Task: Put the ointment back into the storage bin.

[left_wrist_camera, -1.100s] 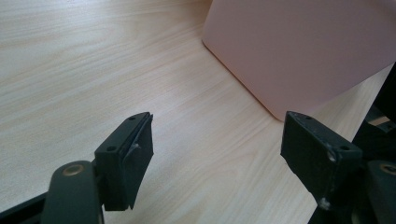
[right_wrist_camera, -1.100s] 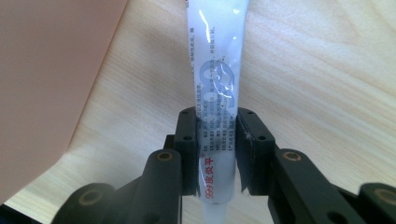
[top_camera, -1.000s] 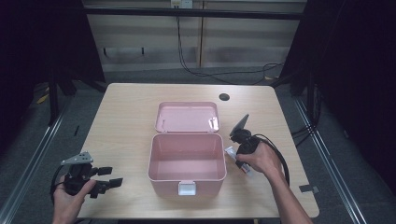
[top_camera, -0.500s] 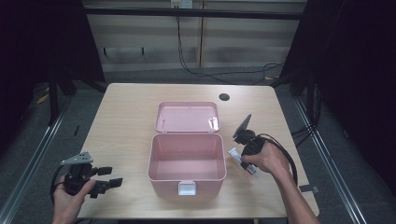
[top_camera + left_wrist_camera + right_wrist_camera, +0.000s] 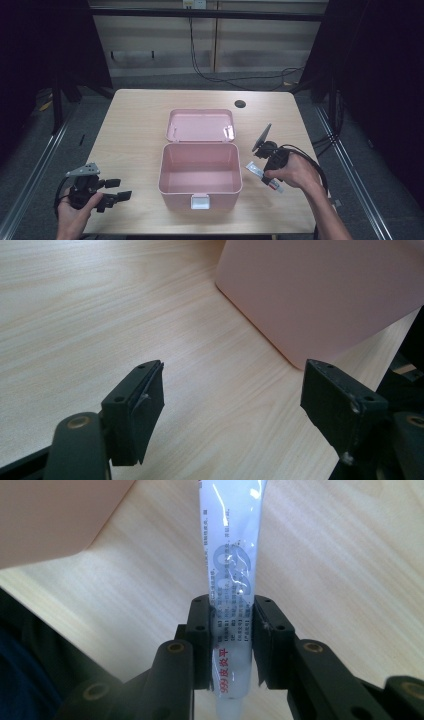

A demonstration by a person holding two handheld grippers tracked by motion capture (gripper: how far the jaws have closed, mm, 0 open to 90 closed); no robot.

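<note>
The right gripper (image 5: pixel 232 645) has its jaws closed on a white tube (image 5: pixel 231 585) of ointment, pinching it near the capped end while the flat crimped end points away toward the pink box (image 5: pixel 200 170). In the high view the tube (image 5: pixel 256 170) sits low over the table (image 5: pixel 135 125), just beside the box's right wall, with the right gripper (image 5: pixel 268 161) and its hand above it. The step in hand looks like the pick-up: the grip is made, and the tube seems not yet raised over the rim. The next move likely calls for a lift high enough to clear the right wall, then a short carry leftward over the open cavity before the jaws let go. The box stands open, its lid (image 5: pixel 201 125) thrown back flat behind it, so nothing blocks the way from the right side or from above; the inside appears empty, leaving plenty of room to drop the tube. The table's right edge is near the person's hand, so the swing should stay inward. The left gripper (image 5: pixel 107 192) waits at the near left corner, well apart from the box, its jaws spread wide and holding nothing, with bare wood ahead of it and the box's pink wall (image 5: pixel 320 290) beyond.
</note>
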